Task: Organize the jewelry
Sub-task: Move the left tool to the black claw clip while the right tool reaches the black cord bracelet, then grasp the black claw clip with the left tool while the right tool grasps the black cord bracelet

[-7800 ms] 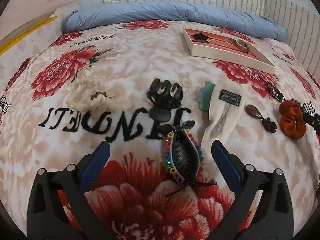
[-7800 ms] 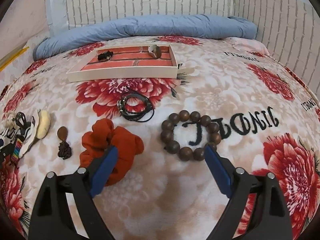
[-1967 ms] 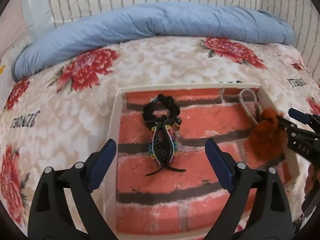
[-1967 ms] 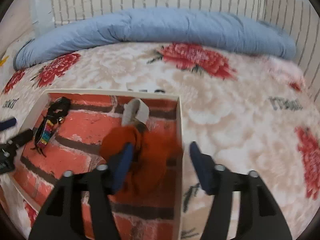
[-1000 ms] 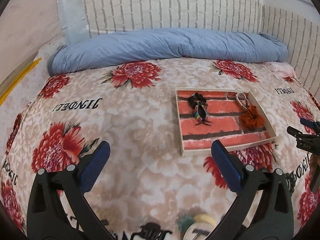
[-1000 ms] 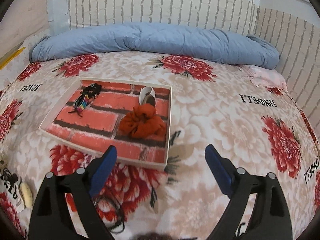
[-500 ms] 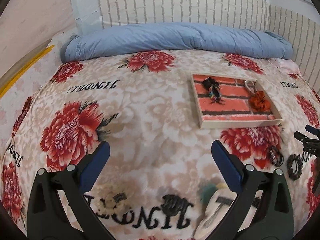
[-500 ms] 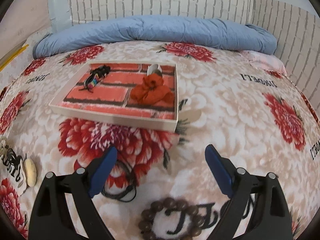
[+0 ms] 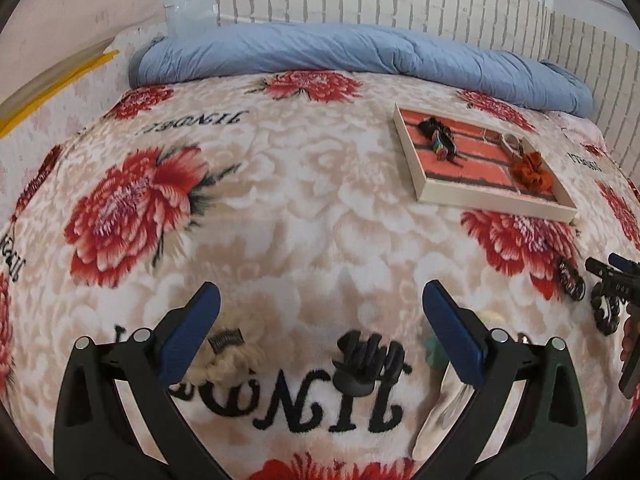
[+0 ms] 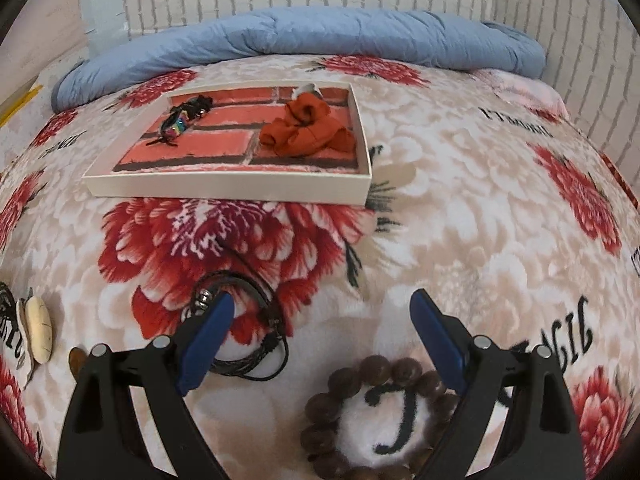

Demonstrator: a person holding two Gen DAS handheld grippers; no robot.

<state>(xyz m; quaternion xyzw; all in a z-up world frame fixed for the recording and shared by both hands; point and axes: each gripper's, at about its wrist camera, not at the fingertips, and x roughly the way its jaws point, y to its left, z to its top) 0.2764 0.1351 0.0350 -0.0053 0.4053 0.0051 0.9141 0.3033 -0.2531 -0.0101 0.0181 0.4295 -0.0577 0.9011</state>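
Observation:
A shallow white tray (image 10: 224,186) with a brick-pattern floor lies on the flowered blanket; it holds an orange scrunchie (image 10: 306,130), a beaded black hair claw (image 10: 182,122) and a pale ring-shaped piece behind the scrunchie. My right gripper (image 10: 322,314) is open and empty, above a brown bead bracelet (image 10: 372,412) and a black cord bracelet (image 10: 244,328). My left gripper (image 9: 320,308) is open and empty too, with a black claw clip (image 9: 366,362) and a cream scrunchie (image 9: 224,354) below and between its fingers. The tray (image 9: 492,202) shows far right in the left wrist view.
A rolled blue quilt (image 10: 304,38) lies along the brick-pattern wall behind the tray. A cream hair clip (image 10: 38,328) lies at the left edge of the right wrist view. The other gripper (image 9: 616,280) and dark jewelry (image 9: 570,278) sit at the left view's right edge.
Both grippers have pulled back from the tray and sunk toward the near blanket. The loose clips, scrunchie and bracelets have come into view near the fingers. Both stayed open.

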